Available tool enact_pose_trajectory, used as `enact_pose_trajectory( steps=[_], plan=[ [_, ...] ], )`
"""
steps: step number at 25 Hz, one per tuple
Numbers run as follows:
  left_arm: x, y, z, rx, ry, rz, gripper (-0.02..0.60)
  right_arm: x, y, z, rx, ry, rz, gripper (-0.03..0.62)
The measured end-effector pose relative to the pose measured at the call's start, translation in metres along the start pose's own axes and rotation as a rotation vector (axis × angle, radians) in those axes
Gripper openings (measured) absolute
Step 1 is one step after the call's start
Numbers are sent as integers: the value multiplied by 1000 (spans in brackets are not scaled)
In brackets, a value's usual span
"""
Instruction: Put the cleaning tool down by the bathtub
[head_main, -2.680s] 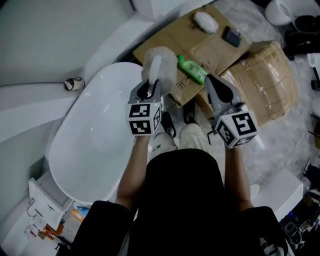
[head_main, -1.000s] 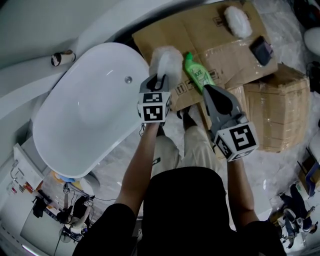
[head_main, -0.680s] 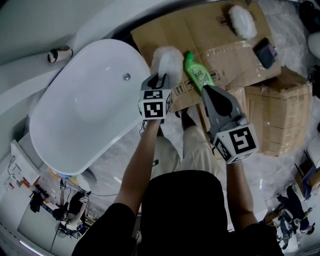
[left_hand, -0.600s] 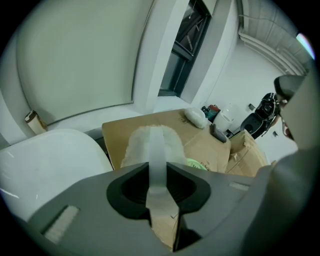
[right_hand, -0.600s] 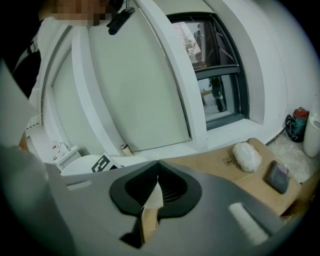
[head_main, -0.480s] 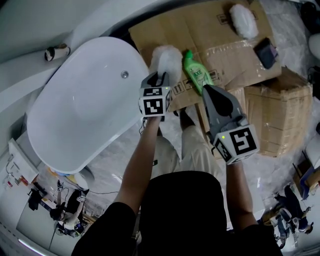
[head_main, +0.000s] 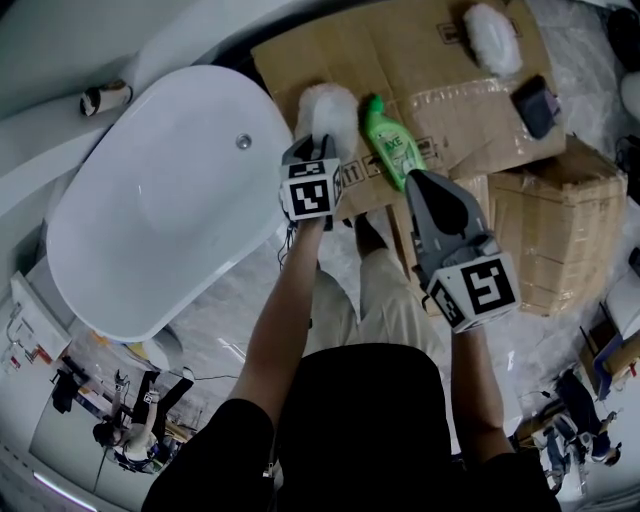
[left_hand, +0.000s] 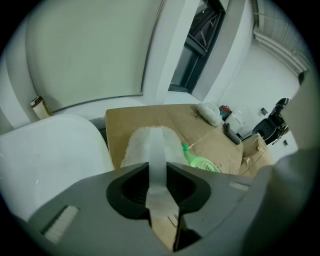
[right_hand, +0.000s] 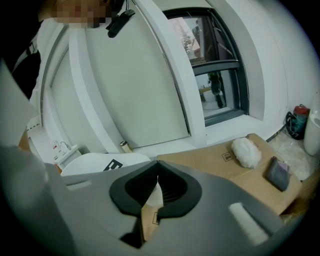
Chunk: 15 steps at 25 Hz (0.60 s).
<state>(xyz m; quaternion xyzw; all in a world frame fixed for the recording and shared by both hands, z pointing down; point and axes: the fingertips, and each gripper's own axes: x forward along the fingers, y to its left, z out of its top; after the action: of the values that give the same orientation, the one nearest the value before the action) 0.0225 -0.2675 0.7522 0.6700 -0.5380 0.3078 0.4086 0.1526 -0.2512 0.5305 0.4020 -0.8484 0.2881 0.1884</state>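
Cleaning tool (head_main: 325, 108) over cardboard (head_main: 420, 50) beside bathtub (head_main: 160, 210)
Your left claw (left_hand: 159, 192) clamps its handle for the set-down; right claw (right_hand: 157, 170) closed, empty.

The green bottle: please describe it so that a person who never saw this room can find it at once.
Beside the big white bathtub lies a flattened brown cardboard sheet. On it, right of a fluffy white duster in the head view, lies the bottle. It is the only bright green thing there.

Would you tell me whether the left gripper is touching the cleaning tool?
Touching. In the left gripper view, the left gripper pinches the white handle of the cleaning tool.
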Motion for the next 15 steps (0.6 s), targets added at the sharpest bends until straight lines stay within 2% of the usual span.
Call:
enact_pose_trajectory(
  steps=[15],
  plan=[
    [10,-6,-7,-30,-8,8,86,-2,2,-7,12,10,18,9]
  ],
)
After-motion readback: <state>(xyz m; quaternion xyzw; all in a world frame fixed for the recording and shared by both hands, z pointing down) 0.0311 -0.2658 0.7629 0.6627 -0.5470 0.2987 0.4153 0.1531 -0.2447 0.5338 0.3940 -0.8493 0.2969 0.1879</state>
